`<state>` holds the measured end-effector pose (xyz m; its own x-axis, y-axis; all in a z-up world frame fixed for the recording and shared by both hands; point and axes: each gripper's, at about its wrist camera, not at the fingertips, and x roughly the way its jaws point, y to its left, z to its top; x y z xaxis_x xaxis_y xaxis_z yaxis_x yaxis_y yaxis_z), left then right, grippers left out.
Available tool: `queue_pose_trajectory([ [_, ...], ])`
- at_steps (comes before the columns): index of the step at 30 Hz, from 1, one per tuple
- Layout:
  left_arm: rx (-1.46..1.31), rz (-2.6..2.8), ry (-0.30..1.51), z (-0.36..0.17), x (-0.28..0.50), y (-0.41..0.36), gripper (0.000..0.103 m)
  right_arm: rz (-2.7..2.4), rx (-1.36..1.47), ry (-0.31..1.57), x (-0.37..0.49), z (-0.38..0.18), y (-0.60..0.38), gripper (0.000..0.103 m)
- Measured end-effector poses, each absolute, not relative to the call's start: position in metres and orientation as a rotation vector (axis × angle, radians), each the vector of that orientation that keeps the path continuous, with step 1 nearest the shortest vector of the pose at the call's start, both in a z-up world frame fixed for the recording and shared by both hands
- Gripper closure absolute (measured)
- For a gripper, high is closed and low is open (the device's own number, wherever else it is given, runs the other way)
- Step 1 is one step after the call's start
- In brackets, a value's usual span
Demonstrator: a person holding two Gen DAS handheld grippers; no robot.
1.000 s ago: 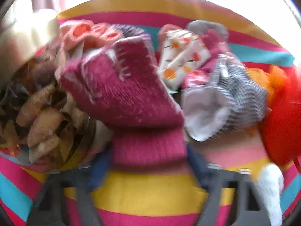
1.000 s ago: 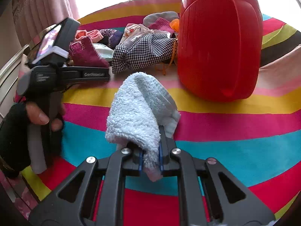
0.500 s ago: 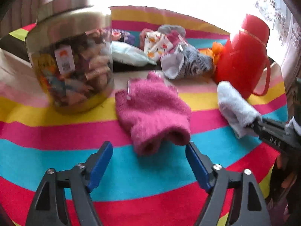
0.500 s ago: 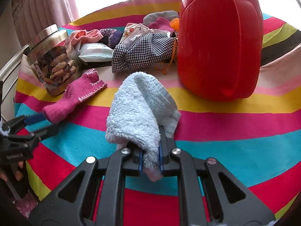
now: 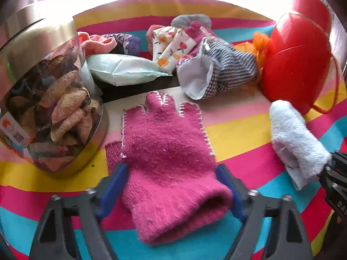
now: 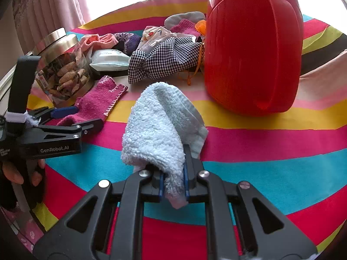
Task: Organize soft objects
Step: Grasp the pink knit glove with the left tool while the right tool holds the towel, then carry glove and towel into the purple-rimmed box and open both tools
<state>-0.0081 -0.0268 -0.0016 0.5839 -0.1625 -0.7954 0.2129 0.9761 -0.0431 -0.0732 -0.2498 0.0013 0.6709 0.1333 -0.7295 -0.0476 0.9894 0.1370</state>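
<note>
A pink knitted glove lies flat on the striped tablecloth, fingers pointing away. My left gripper straddles its cuff; the jaws are closing, and both blue pads lie against the cuff's sides. The right wrist view shows the same gripper low over the glove. My right gripper is shut on a pale blue fluffy cloth, which stands up rolled between its pads. In the left wrist view that cloth sits at the right.
A glass jar of snacks stands just left of the glove. A big red jug stands right of the cloth. Behind lies a pile of soft things with a checked cloth and a wipes pack. A hand holds the left gripper.
The left gripper carried the glove away from the pile, let it drop onto the tablecloth with jaws wide, then moved forward and narrowed around its cuff. The right gripper kept still.
</note>
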Motion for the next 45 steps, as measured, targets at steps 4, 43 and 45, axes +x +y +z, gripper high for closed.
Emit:
queue_pose_trajectory([
  [4, 0.005, -0.246, 0.895, 0.009, -0.033, -0.012, 0.085, 0.104, 0.109, 0.826, -0.073, 0.001, -0.25, 0.087],
  [43, -0.268, -0.498, 0.758, 0.106, -0.158, -0.007, 0.086, 0.275, 0.174, 0.65, -0.207, 0.092, -0.223, 0.088],
  [45, -0.243, -0.537, 0.763, 0.11, -0.161, -0.019, 0.086, 0.261, 0.178, 0.645, -0.217, 0.095, -0.232, 0.088],
])
